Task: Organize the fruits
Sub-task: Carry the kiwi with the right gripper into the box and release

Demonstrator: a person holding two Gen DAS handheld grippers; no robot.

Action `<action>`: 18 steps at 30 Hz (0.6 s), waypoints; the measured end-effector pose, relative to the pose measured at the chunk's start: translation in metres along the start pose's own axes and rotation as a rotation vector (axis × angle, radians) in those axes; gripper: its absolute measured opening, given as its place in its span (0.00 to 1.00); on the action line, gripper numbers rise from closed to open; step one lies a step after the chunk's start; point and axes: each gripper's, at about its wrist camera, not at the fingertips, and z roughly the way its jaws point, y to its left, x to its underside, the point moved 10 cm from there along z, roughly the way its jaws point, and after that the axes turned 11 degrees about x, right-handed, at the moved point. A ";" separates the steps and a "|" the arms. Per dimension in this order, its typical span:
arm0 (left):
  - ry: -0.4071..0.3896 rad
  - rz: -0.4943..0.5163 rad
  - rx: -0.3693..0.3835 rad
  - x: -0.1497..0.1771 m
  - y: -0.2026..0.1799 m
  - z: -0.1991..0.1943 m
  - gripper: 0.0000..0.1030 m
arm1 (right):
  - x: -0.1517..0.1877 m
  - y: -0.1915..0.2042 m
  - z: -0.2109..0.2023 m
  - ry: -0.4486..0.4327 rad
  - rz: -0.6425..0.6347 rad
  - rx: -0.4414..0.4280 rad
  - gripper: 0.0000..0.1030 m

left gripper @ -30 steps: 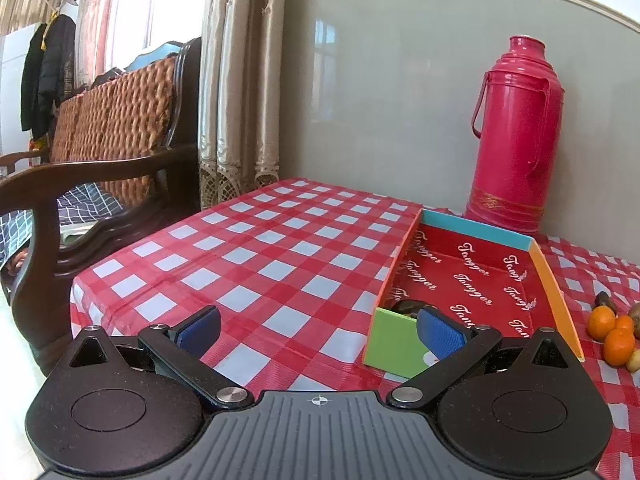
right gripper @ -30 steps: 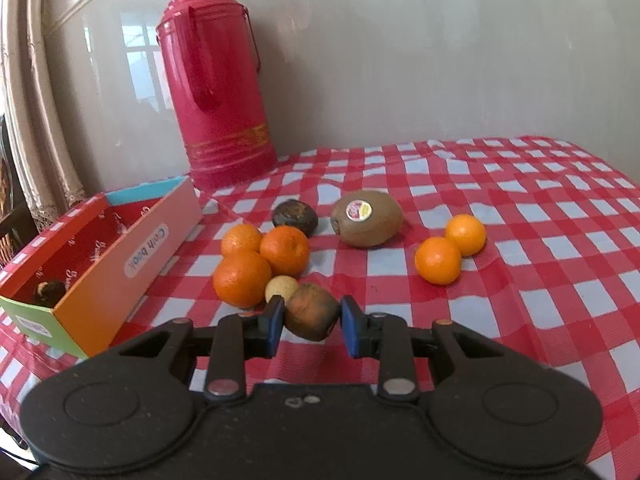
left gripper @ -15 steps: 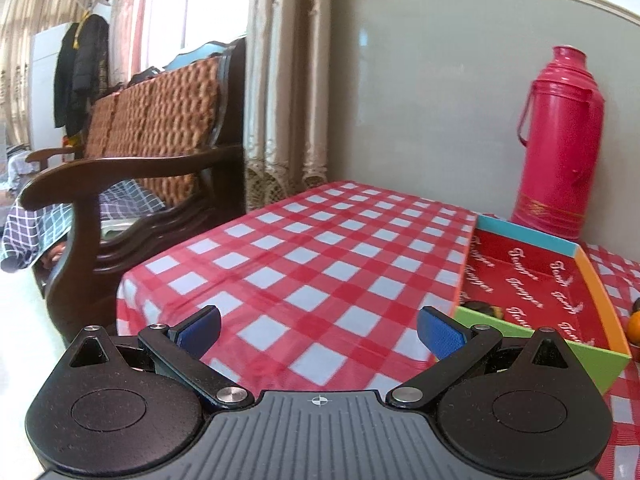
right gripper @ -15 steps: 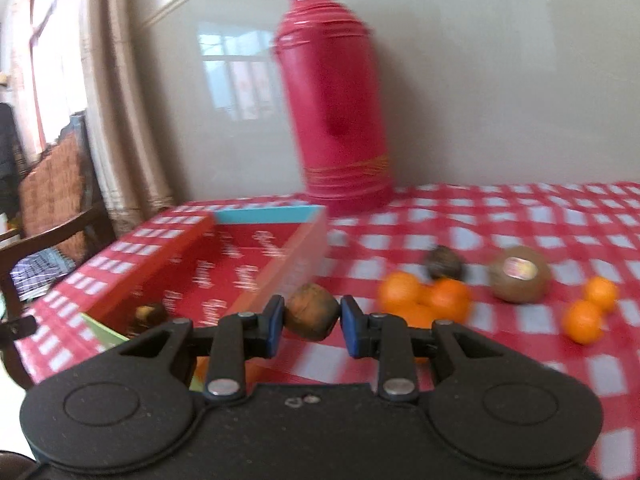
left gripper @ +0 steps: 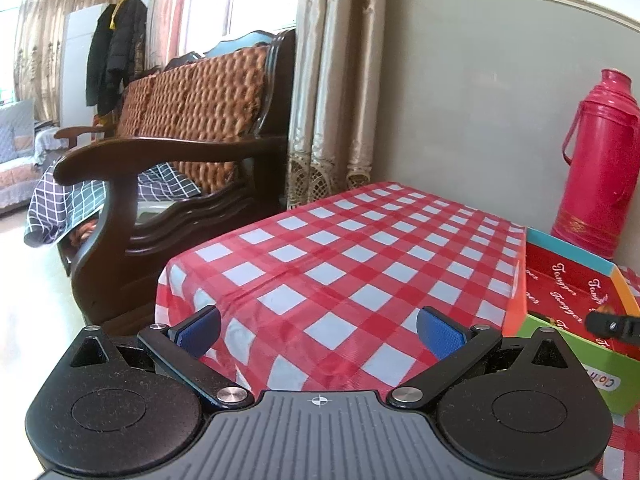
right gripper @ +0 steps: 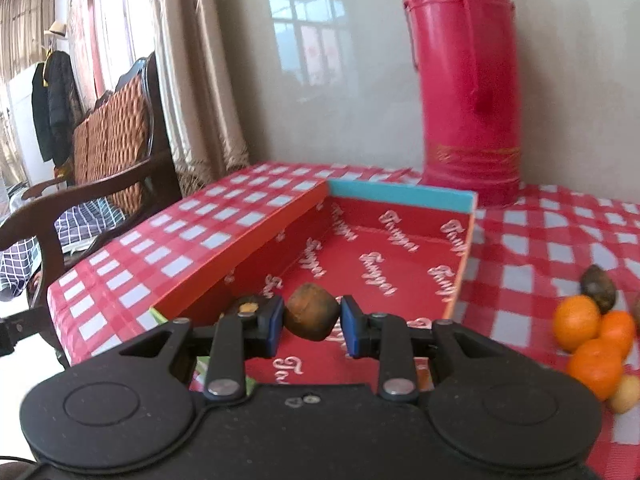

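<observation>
Ahead of your right gripper [right gripper: 311, 318] lies the box [right gripper: 402, 194], with the flask [right gripper: 466, 88] behind it. The oranges [right gripper: 594, 340] sit to the gripper's right (on the cloth [right gripper: 536, 248]), the chair [right gripper: 100, 168] far left.

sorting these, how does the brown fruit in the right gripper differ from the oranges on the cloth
The brown fruit is dull and dark, pinched in the right gripper above the box; the oranges are bright, clustered touching each other on the tablecloth outside it. Both are small, roundish fruits.
</observation>
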 end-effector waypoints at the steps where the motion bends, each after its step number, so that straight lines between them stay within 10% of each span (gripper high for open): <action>1: -0.001 -0.002 -0.002 0.000 0.001 0.000 1.00 | 0.000 0.002 0.000 -0.004 -0.013 0.006 0.22; 11: -0.004 0.007 0.006 0.000 -0.001 -0.001 1.00 | 0.001 0.002 -0.003 0.011 -0.012 -0.001 0.29; 18: 0.009 0.012 0.030 0.001 -0.013 -0.001 1.00 | -0.006 -0.021 -0.023 -0.035 0.017 0.051 0.61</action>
